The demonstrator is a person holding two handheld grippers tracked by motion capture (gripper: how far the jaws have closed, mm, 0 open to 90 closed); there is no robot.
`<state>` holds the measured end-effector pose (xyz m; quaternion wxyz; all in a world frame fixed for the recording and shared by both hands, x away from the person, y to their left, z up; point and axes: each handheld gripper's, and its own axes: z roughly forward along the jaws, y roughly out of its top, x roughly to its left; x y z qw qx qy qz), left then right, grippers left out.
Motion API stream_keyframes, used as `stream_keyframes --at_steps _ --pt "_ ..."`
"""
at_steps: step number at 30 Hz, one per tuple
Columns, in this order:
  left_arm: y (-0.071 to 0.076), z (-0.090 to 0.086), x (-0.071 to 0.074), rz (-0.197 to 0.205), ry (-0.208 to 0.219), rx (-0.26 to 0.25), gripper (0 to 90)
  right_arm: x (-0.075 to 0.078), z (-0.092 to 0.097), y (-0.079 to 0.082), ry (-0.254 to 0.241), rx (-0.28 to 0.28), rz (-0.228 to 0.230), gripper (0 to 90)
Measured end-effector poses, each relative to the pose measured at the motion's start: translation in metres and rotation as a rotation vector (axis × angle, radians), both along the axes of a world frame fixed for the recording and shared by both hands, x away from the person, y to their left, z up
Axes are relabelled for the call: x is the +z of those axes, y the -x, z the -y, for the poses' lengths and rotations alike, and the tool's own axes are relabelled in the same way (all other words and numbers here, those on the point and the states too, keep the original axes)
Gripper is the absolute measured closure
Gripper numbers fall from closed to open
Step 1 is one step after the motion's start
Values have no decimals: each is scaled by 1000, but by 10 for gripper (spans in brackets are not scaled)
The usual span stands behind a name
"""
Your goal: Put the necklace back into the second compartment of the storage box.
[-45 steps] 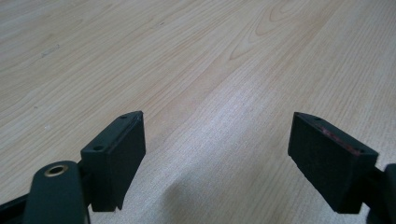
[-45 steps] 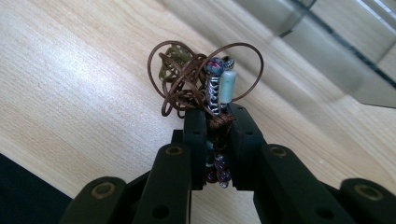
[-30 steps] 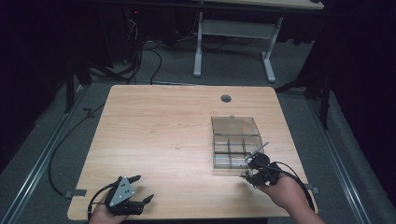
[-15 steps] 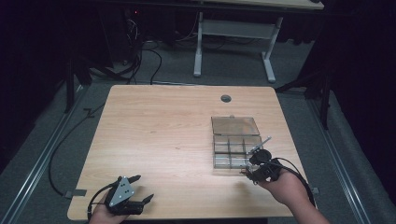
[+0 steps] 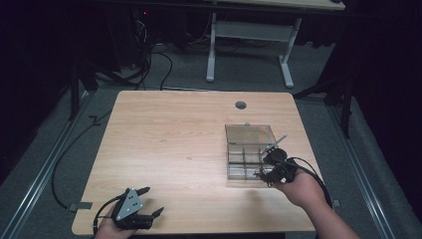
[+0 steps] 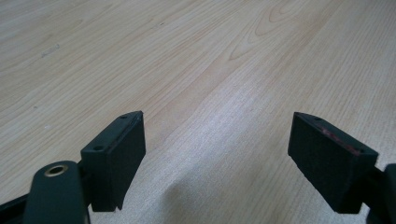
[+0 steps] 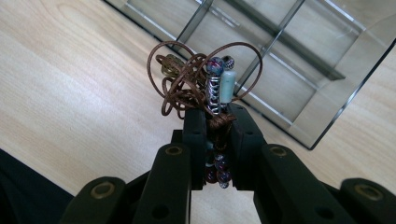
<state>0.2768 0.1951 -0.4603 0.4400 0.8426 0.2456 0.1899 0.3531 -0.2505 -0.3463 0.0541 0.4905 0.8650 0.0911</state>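
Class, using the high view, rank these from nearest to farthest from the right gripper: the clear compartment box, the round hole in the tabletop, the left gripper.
1. Clear compartment box, just left of the right gripper.
2. Round hole, toward the far edge.
3. Left gripper, near left corner.

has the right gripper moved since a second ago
Yes, slightly. In the high view the right gripper, its jaws shut on a beaded cord bracelet, has shifted a little right along the near edge of the clear compartment box.
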Motion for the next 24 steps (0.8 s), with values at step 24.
stream_keyframes --at_steps 24 --pt "0 -1 0 -6 9 -6 192 -10 -5 -53 17 -47 4 799"
